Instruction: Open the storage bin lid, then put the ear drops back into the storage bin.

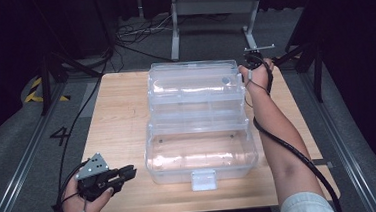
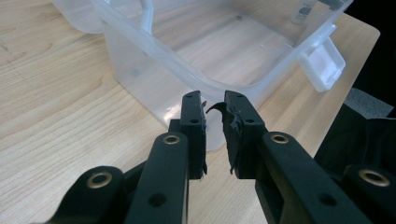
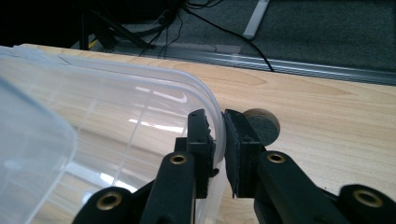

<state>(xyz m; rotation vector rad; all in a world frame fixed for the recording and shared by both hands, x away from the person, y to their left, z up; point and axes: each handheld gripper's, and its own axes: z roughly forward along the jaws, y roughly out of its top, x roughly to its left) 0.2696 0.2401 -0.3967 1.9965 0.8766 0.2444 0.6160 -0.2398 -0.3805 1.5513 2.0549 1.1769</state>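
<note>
A clear plastic box (image 1: 202,157) stands open mid-table, its lid (image 1: 194,83) thrown back toward the far side. My right gripper (image 1: 246,68) is at the lid's far right corner. In the right gripper view it (image 3: 219,122) is shut on the lid's curved rim (image 3: 205,95), one jaw inside and one outside. My left gripper (image 1: 129,171) hovers by the box's near left corner. In the left gripper view it (image 2: 215,106) is open a narrow gap with nothing in it, just short of the box wall (image 2: 140,70).
The box's white latch (image 1: 203,179) (image 2: 327,65) faces the front edge of the wooden table (image 1: 122,120). A round grey-brown disc (image 3: 264,123) lies on the table behind my right jaw. Cables and a metal stand (image 1: 209,14) occupy the floor beyond.
</note>
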